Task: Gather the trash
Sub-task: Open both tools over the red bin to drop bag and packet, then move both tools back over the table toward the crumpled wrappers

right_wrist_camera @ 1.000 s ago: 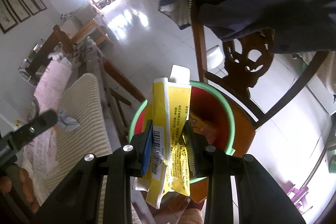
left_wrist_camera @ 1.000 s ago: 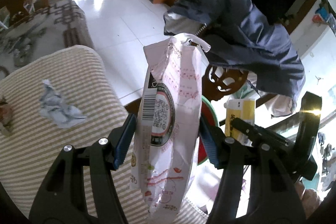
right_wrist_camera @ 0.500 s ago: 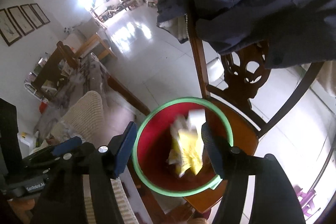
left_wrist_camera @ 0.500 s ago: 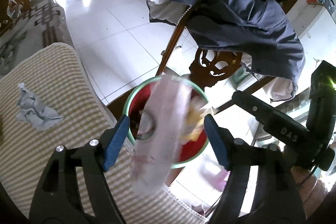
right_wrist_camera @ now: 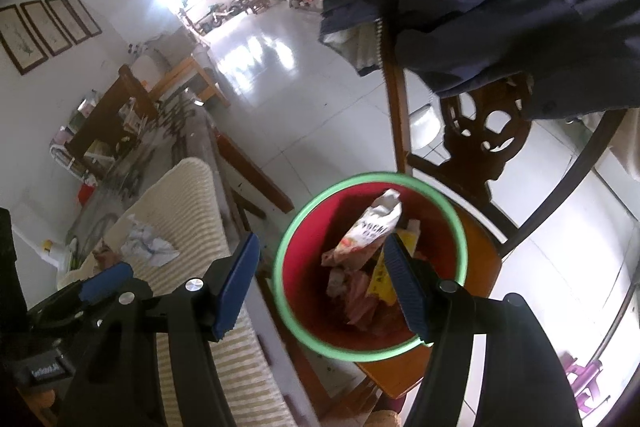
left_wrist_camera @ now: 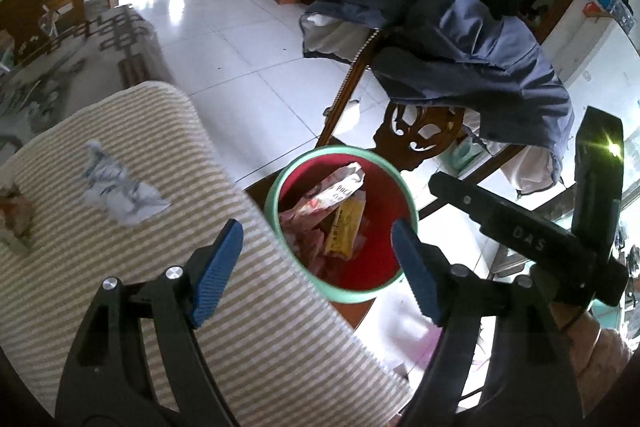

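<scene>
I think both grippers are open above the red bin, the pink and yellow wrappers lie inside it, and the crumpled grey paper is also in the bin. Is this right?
Not quite. The crumpled grey paper is not in the red bin; the left wrist view shows it lying on the striped cushion. The rest holds: the left gripper and right gripper are open, and the pink wrapper and yellow wrapper lie inside the bin.

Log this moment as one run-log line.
left gripper open | right gripper open | wrappers in red bucket | crumpled paper on cushion
</scene>
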